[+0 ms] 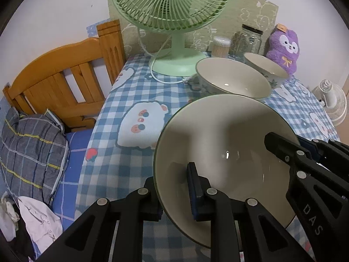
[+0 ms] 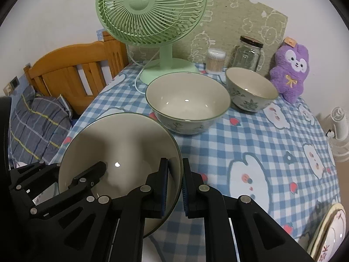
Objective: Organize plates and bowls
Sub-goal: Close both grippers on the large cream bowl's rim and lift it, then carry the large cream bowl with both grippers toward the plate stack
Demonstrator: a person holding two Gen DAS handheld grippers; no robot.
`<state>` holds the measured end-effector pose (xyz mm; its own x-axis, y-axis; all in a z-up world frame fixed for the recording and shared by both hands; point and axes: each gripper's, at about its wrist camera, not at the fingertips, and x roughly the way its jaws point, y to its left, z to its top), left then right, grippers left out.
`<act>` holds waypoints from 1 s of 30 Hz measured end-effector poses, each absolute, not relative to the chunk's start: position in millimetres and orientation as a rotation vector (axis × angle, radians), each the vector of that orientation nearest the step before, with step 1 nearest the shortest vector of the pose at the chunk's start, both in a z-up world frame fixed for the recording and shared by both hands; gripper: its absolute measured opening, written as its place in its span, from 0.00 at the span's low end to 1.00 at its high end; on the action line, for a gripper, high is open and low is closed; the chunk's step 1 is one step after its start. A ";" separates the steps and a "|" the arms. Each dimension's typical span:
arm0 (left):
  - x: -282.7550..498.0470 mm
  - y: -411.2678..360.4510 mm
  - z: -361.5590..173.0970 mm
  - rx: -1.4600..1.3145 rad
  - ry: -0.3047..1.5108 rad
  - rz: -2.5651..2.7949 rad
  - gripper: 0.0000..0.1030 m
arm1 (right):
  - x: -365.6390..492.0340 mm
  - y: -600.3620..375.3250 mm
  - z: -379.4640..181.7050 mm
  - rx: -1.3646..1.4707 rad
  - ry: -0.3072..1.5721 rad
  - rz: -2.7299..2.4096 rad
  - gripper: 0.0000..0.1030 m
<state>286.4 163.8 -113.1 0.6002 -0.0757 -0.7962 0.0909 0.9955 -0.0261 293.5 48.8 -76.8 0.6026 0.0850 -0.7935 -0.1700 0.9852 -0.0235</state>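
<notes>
A cream bowl with a dark green rim [image 1: 218, 135] [image 2: 122, 144] hangs tilted over the near part of the checked tablecloth, held from both sides. My left gripper [image 1: 171, 181] is shut on its left rim, one pad inside the bowl and one outside. My right gripper [image 2: 175, 163] is shut on the right rim in the same way. Each wrist view also shows the other gripper clamped on the opposite rim. Behind it stand a large patterned bowl [image 2: 187, 100] [image 1: 231, 78] and a small patterned bowl [image 2: 250, 89] [image 1: 266, 67], side by side and upright.
A green desk fan [image 2: 150, 11] with its white cord, a cotton-swab tub [image 2: 216, 63], a glass jar [image 2: 248, 54] and a purple plush [image 2: 290, 69] line the back. A patterned plate [image 2: 331, 229] lies at the near right edge. A wooden bed [image 1: 65, 76] adjoins the table's left side.
</notes>
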 end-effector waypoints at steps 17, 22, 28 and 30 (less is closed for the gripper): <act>218.3 117.6 -88.4 0.023 0.887 -0.131 0.16 | 217.3 0.4 -48.7 -0.106 0.884 0.131 0.14; 198.6 100.0 -83.9 0.026 0.869 -0.125 0.16 | 196.4 -16.9 -47.0 -0.091 0.884 0.122 0.14; 180.6 82.7 -85.2 0.027 0.871 -0.137 0.16 | 172.1 -37.6 -48.6 -0.086 0.891 0.117 0.14; 173.9 77.0 -86.4 0.027 0.874 -0.141 0.16 | 165.7 -44.0 -49.7 -0.085 0.896 0.115 0.14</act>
<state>173.9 77.0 -86.4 0.6333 -0.1120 -0.7657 0.1340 0.9904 -0.0340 165.7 -44.0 -49.7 0.6196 0.0641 -0.7823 -0.1352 0.9905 -0.0259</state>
